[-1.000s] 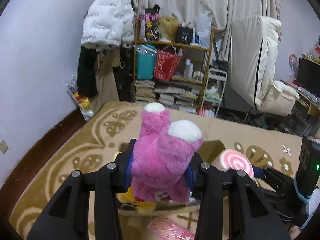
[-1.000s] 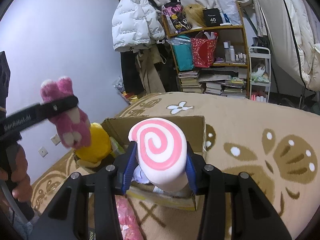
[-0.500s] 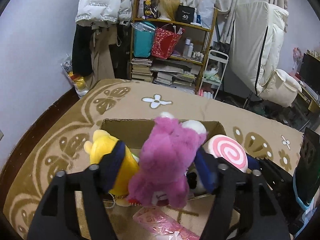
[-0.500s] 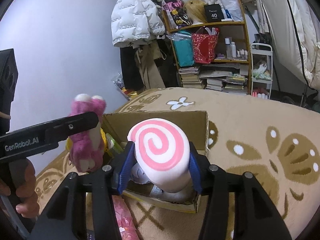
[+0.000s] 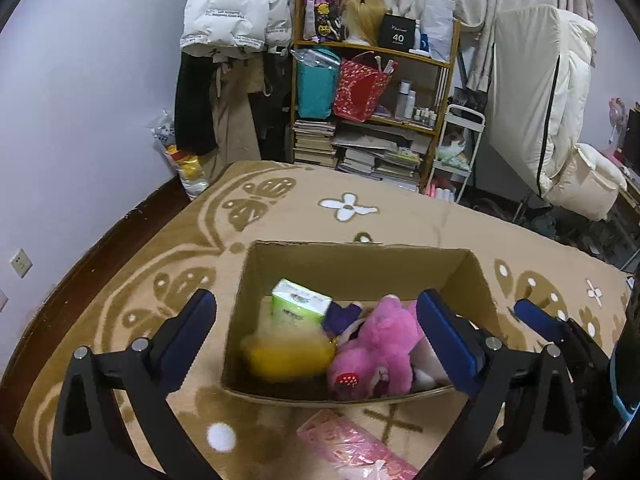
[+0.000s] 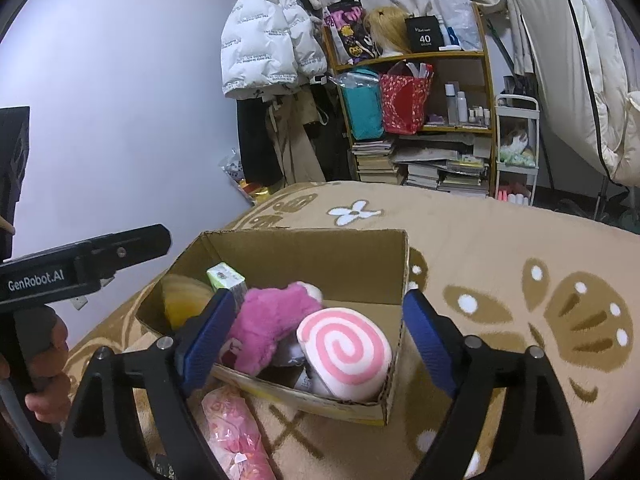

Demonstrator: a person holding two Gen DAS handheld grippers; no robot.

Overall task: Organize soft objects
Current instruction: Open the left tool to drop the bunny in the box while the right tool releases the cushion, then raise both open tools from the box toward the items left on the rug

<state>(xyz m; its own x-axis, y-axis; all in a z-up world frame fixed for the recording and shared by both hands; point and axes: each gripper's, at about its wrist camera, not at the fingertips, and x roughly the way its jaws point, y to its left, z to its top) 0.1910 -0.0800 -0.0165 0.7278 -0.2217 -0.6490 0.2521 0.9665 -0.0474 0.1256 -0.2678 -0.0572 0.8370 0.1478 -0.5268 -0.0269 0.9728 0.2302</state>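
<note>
I read "GenRobot.AI" in white letters along the black arm of the left gripper (image 6: 120, 254). On the top shelf, a small black box (image 6: 425, 35) shows a white "40". The white puffer jacket (image 6: 268, 36) carries rows of print too small for me to read.
</note>
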